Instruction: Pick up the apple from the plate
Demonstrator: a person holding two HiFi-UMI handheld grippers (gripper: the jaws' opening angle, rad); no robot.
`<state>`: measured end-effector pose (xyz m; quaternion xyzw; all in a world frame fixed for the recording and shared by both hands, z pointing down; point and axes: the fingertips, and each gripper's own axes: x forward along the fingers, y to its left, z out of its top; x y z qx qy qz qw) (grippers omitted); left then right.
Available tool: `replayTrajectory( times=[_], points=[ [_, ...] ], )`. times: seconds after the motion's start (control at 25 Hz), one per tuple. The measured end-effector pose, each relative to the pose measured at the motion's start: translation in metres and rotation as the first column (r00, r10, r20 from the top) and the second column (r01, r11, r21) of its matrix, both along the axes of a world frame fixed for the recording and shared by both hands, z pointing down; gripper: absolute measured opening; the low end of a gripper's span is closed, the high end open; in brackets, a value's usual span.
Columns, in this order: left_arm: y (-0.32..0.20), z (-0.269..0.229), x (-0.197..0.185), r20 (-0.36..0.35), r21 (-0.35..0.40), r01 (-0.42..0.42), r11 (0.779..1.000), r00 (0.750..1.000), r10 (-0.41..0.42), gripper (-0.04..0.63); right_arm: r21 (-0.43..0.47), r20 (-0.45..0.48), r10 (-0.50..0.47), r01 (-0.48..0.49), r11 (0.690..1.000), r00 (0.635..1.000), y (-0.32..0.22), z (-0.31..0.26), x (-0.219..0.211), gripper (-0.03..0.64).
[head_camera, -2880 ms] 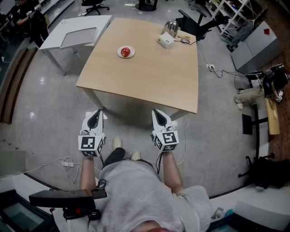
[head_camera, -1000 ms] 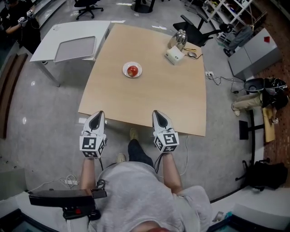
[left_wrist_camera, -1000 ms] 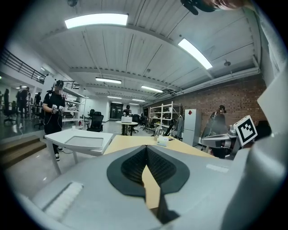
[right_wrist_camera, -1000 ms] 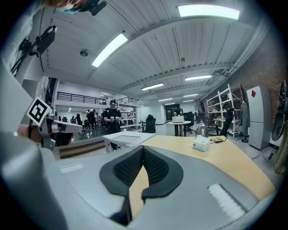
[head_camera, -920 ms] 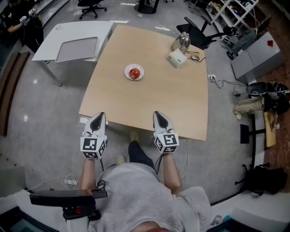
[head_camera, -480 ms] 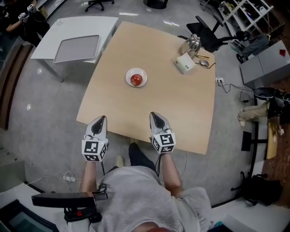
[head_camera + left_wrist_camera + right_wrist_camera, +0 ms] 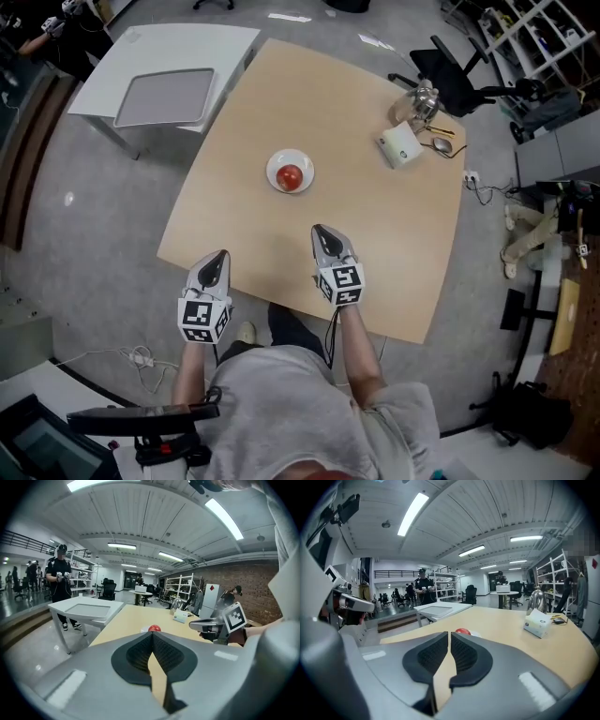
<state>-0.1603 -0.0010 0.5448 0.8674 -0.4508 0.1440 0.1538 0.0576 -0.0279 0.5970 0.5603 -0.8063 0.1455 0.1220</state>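
The left tongs (image 7: 217,257) and right tongs (image 7: 323,231) are clenched, empty. The apple (image 7: 291,175) on its plate (image 7: 273,173) looks firm, smooth, fairly light; I'd grip across its widest middle.

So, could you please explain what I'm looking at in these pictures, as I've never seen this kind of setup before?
No robot here: a person holds a grasping tool in each hand. The head view comes from a camera on the person's head, looking steeply down; the left tool and right tool show at the near edge of a wooden table. The marker cubes are part of the tools. The other two pictures come from cameras riding on each tool, looking along its jaws. On the table sit a red apple on a white plate, and at the far corner a tissue box and a metal kettle. Both tools have their jaws together and hold nothing; the apple lies well ahead, untouched.
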Motion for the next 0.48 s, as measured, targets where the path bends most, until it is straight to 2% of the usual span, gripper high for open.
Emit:
replayTrajectory(
  times=[0.48],
  points=[
    [-0.012, 0.015, 0.014, 0.011, -0.055, 0.049, 0.997, 0.999, -0.048, 0.020, -0.100, -0.004, -0.172, 0.170, 0.980, 0.985, -0.078, 0.039, 0.002, 0.106]
  ],
)
